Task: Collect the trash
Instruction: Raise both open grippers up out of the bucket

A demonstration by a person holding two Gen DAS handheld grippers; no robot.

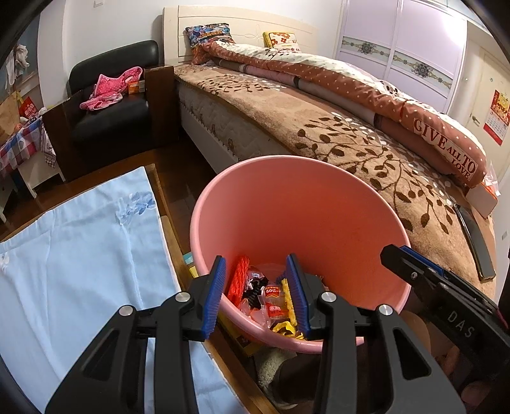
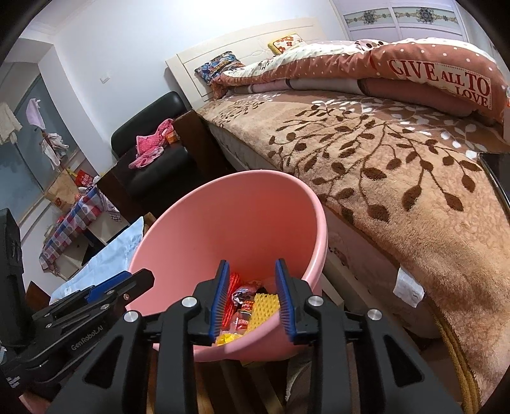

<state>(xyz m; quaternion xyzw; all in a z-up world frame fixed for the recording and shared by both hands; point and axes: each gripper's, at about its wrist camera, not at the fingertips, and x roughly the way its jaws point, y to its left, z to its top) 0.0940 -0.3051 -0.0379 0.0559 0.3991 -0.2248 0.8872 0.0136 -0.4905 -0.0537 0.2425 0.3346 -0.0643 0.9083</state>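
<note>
Both poised over the pink bin [image 1: 299, 223], trash [image 1: 271, 299] directly below at its bottom. Left gripper [image 1: 259, 296] and right gripper [image 2: 251, 299] spread apart, empty, side by side, about equally near. Bin wedged between desk [image 1: 165, 216] and bed [image 1: 350, 133].

Bed [image 1: 318, 127]: stood centre, under a brown leaf-patterned blanket.
Armchair [image 1: 111, 105]: black, just left of the bed's headboard.
Wardrobe [image 1: 398, 47]: lilac, beyond the bed.
Walls [image 1: 111, 25]: white.

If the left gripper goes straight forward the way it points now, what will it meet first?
Most likely the trash in the pink bin: the open left gripper points down into it, at the red net and the wrappers on the bottom. Nothing shows between them, though depth is unclear.
</note>
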